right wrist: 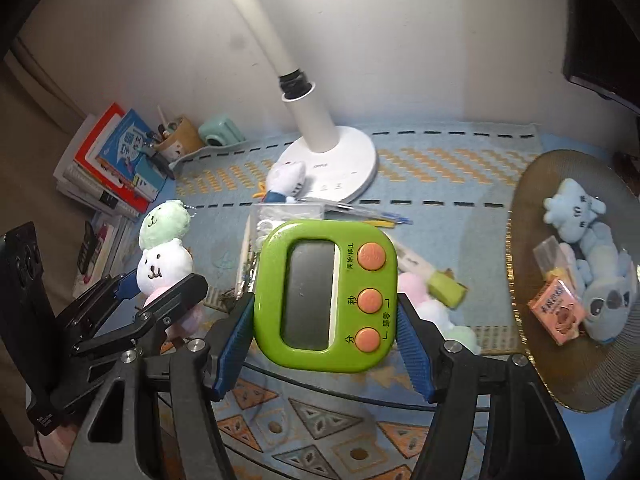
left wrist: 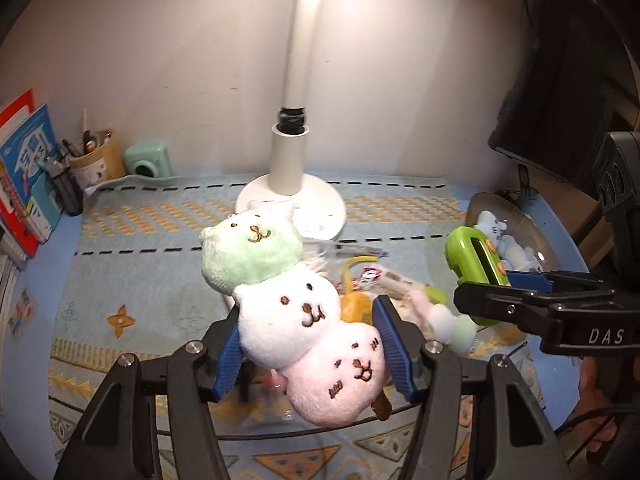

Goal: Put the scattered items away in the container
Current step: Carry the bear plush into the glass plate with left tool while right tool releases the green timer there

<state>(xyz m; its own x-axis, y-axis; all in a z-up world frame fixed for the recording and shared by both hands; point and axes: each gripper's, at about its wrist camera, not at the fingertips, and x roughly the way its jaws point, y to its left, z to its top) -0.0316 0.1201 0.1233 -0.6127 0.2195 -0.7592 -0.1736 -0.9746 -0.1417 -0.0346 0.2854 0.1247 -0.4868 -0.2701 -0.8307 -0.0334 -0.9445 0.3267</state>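
Observation:
My left gripper (left wrist: 307, 318) is shut on a dango plush (left wrist: 288, 312) of green, white and pink faces on a stick, held above the mat. The right wrist view shows that plush (right wrist: 162, 248) at the left, in the left gripper (right wrist: 164, 286). My right gripper (right wrist: 324, 308) is shut on a green digital timer (right wrist: 326, 296) with three orange buttons. The same timer (left wrist: 474, 264) appears at the right of the left wrist view. An amber glass dish (right wrist: 520, 288) at the right holds a pale blue plush (right wrist: 576, 216), a blue big-eyed plush (right wrist: 608, 304) and a pink box (right wrist: 556, 312).
On the blue patterned mat (right wrist: 440, 168) lie a second pastel dango plush (right wrist: 432, 312), a clear clip box (right wrist: 288, 213), pens (right wrist: 380, 220) and a white plush (right wrist: 286, 178) against the white lamp base (right wrist: 340, 164). Books (right wrist: 108, 160), a pen cup (right wrist: 178, 140) and a mint device (right wrist: 220, 132) line the back left.

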